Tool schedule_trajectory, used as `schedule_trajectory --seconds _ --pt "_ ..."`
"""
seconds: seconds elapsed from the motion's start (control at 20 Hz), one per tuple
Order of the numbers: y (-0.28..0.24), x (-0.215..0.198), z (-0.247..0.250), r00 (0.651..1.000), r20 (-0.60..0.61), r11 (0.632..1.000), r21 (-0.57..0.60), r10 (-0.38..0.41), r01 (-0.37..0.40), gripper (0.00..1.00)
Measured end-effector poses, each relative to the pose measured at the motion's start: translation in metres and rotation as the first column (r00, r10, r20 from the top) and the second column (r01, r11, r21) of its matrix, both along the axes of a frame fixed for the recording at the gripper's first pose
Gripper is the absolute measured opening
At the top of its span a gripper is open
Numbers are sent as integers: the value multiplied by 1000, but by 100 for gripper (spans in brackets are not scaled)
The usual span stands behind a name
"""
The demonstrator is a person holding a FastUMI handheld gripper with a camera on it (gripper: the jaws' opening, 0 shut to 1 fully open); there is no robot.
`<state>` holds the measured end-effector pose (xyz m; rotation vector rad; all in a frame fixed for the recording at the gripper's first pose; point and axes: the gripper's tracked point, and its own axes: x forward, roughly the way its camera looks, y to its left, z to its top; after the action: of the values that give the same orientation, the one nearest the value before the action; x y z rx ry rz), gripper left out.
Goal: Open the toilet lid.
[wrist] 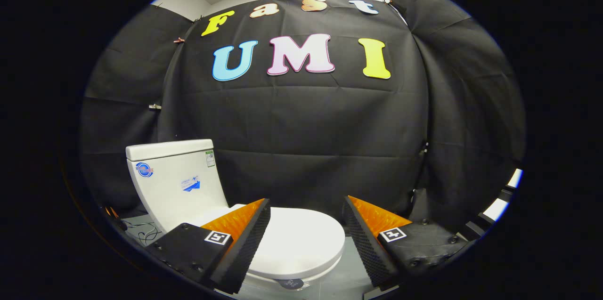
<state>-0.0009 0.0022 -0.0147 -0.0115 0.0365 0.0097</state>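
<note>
Gripper (306,239) spread wide, fingers holding nothing. The lid (297,239), white and lying flat and closed on the toilet (311,275), sits in the gap between the fingers and a little below them; its front curve reaches toward the right finger without touching it. The tank (176,180) stands beyond the left finger, against the cloth wall (306,140). The left finger hides the lid's rear left part and its hinge. Loose wires (146,231) lie on the floor (346,281) beside the tank, too small to make out.
</note>
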Motion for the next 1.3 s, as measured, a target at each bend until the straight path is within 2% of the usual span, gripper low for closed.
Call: schedule_trajectory --seconds 0.9,1.15,1.3 --pt "-3 1 -27 997 -72 1000 6 -1 1 99" --pt "-11 -2 -69 978 -207 998 53 -7 18 99" --pt "-12 -10 -113 931 -364 988 149 8 50 99"
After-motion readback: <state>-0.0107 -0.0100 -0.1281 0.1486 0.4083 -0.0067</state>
